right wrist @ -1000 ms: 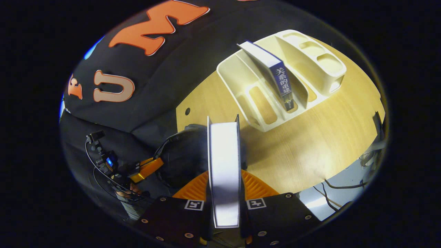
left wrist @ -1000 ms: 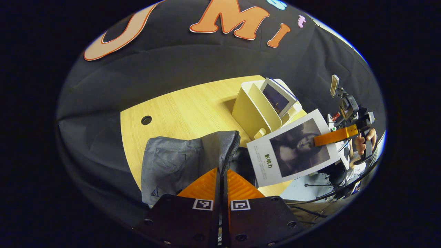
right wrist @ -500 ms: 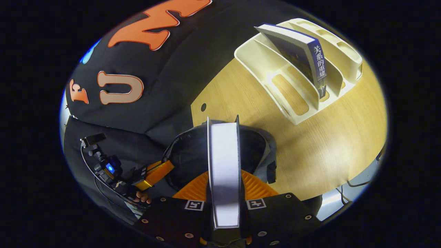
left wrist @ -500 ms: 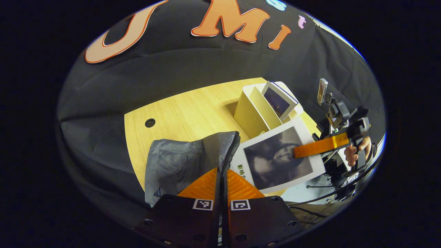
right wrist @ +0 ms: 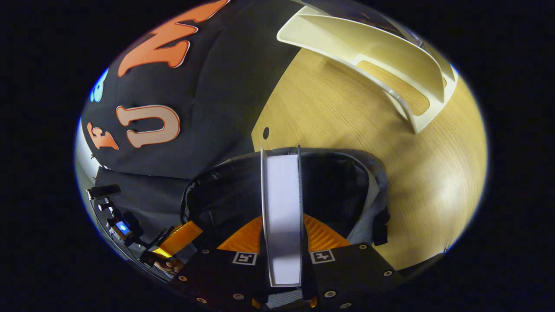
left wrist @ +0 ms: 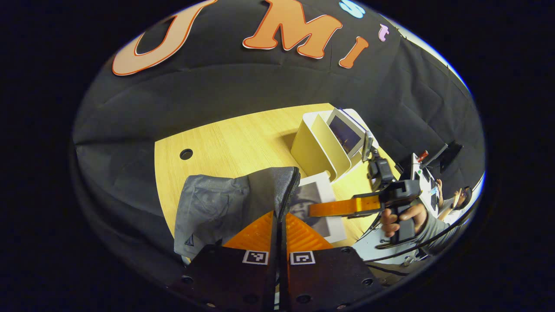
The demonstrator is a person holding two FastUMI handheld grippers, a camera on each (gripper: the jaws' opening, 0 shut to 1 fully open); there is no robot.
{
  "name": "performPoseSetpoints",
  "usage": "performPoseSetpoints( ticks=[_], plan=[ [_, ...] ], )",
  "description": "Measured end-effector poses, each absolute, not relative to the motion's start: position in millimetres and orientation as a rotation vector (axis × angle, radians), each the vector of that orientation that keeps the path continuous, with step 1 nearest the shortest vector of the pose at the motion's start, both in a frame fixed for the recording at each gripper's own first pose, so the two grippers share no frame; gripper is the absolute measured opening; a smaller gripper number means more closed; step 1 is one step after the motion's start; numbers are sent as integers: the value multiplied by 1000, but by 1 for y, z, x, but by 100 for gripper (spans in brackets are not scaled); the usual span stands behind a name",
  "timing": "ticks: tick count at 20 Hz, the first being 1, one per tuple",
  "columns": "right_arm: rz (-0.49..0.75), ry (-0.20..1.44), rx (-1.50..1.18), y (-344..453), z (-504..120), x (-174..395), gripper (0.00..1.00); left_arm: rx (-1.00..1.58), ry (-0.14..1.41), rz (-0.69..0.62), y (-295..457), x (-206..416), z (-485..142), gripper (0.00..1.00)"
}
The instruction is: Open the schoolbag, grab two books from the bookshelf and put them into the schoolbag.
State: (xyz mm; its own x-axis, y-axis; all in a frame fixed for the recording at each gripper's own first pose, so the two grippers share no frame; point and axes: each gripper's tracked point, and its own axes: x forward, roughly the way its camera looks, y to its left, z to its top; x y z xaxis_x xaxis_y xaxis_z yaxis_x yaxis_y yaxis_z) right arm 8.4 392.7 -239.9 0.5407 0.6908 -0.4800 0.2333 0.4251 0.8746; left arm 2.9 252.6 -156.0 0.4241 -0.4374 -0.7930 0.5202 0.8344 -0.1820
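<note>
Setting: a pale wooden counter (right wrist: 347,130) against the booth's black cloth wall, with a round cable hole in the counter beyond the bag.

Right gripper (right wrist: 282,225): closed on the first book (right wrist: 282,208), both fingers pressing its covers; the page edge faces the camera and the book runs forward from the fingers.

Book's place: directly ahead of the right gripper, its far end over the dark open mouth of the schoolbag (right wrist: 347,186). In the left gripper view the same book (left wrist: 314,201) is part-hidden behind the bag's raised rim.

Left gripper (left wrist: 279,225): fingers together with only a thin slit between, pinching the zipper edge of the schoolbag (left wrist: 225,199) and holding the opening up.

Step in hand: by my reading, the first book is going into the bag; the second is not yet fetched.

Next move: lower the book deeper along the opening, then release once the bag carries it. The left gripper should keep the rim lifted.

Bookshelf (right wrist: 390,56): a cream divided rack, far ahead and right of the right gripper, apart from the bag. The second book (left wrist: 344,132) leans in one slot.

In the way: the bag's soft rim and inner lining could snag the book's corners.
</note>
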Motion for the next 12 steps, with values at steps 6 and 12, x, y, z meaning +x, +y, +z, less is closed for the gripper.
performPoseSetpoints(
  ticks=[6,12],
  plan=[
    [320,958,1184,428,-273,22,19,66,966,-624,240,-6,-156,4],
    [268,1016,1153,442,-289,19,37,76,953,-630,240,-3,-159,4]
  ],
)
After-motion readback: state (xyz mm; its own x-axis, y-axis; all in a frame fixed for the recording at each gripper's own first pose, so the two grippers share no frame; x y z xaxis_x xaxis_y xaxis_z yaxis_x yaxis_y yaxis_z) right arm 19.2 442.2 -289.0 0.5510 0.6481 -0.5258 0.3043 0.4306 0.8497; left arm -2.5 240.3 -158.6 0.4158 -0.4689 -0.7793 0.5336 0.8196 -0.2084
